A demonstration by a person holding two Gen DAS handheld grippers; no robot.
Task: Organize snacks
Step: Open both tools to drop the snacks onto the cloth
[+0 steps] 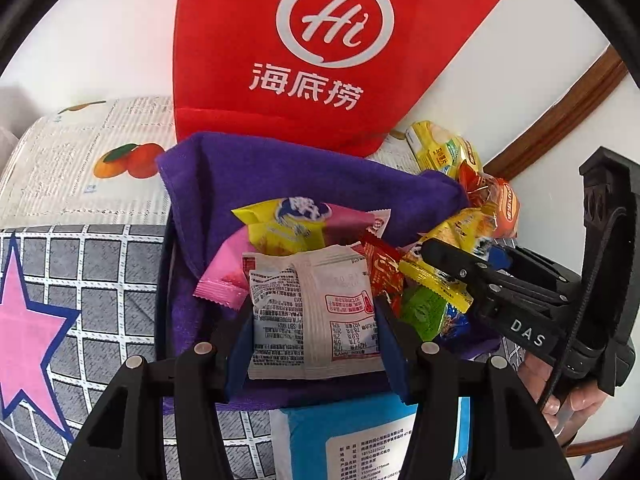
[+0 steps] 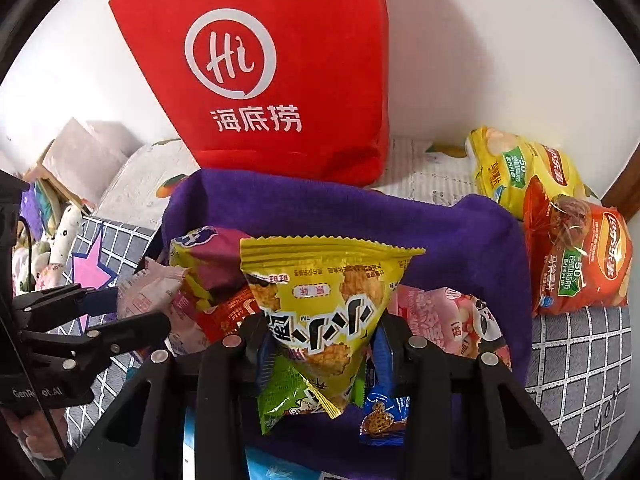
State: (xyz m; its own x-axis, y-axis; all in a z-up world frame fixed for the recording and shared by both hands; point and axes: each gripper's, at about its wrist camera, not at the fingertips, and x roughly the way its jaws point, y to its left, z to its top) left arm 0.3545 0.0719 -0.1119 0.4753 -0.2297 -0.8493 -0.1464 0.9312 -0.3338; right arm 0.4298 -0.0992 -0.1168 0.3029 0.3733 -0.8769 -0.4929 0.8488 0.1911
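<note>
White snack packet [image 1: 312, 312] is clamped between the left gripper [image 1: 314, 344] fingers, low centre of frame, over the purple cloth [image 1: 224, 184]. Yellow snack packet [image 2: 320, 304] sits between the right gripper [image 2: 320, 356] fingers; whether it is gripped cannot be told. Red bag [image 2: 280, 72] stands behind.

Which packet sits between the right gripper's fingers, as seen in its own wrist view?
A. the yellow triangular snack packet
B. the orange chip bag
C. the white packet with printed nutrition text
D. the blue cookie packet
A: the yellow triangular snack packet stands between the right gripper fingers, above the purple cloth; the orange chip bag lies apart beside the cloth.
</note>
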